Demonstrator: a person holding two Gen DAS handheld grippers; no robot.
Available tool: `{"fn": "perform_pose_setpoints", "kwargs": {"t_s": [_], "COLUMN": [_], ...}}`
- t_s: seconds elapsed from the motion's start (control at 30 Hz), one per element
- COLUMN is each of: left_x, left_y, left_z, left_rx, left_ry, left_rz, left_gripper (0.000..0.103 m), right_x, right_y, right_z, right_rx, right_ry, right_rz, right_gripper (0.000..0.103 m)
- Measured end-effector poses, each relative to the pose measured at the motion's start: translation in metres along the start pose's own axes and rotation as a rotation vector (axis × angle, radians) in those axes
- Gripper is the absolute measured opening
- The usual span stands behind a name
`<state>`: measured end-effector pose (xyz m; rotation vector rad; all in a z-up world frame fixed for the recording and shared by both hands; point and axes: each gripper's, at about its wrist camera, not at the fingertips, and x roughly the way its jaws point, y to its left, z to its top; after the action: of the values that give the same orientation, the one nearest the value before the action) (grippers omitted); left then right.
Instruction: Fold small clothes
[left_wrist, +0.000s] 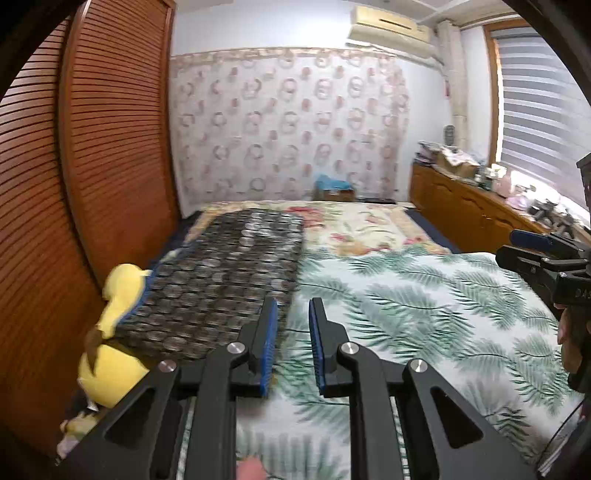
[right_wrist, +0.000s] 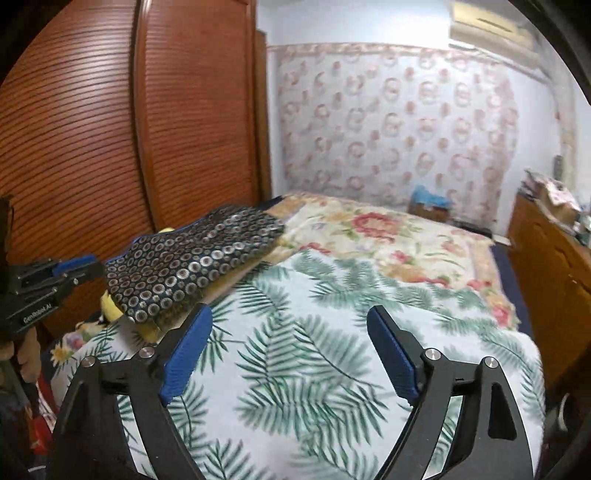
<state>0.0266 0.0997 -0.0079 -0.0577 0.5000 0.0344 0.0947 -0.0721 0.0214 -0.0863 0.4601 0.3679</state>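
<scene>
On the bed, left side: folded dark cloth with silver rings (left_wrist: 229, 280), blue edging, lying flat beside the louvered wardrobe doors (left_wrist: 92, 147).
Hidden/cut off: yellow item (left_wrist: 118, 295) partly under the cloth, kind unclear; cloth blurred in the left wrist view; pinkish blob at the bottom edge, cannot tell what.
Left gripper (left_wrist: 293, 306): narrow gap, nothing between the pads, over the leaf-print blanket (left_wrist: 424, 314).
Right gripper (right_wrist: 290, 317): spread wide, nothing held, over the same blanket.
Surface: leaf-print blanket near, floral quilt (left_wrist: 362, 229) behind it.
Room: patterned wall cover (left_wrist: 288, 129), air conditioner (left_wrist: 391, 26) top right, cluttered wooden cabinet (left_wrist: 461, 199), window blind (left_wrist: 543, 103).
View differences: left wrist view alone shows the blind; right wrist view shows the cloth sharper and the left gripper at its left edge.
</scene>
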Motion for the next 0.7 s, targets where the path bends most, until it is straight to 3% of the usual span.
{"fn": "perform_pose_setpoints", "kwargs": {"t_s": [0.13, 0.17, 0.37, 0.7], "left_x": [0.003, 0.003, -0.003, -0.009], "left_y": [-0.027, -0.034, -0.061, -0.076], "left_z": [0.001, 0.003, 0.019, 0.029], "left_rx": [0.015, 0.026, 0.05, 0.059], "left_ry": [0.014, 0.01, -0.03, -0.048], "left_rz": [-0.04, -0.044, -0.064, -0.077], "left_gripper": [0.017, 0.017, 0.02, 0.021], "right_x": [-0.03, -0.038, -0.081, -0.101], "right_y": [-0.009, -0.011, -0.026, -0.045], "right_z": [-0.013, -0.017, -0.034, -0.048], "right_rx": [0.044, 0.033, 0.089, 0.156], "right_ry": [-0.018, -0.018, -0.087, -0.106], "right_rz": [-0.059, -0.031, -0.139, -0.194], "right_gripper": [0.089, 0.089, 0.089, 0.089]}}
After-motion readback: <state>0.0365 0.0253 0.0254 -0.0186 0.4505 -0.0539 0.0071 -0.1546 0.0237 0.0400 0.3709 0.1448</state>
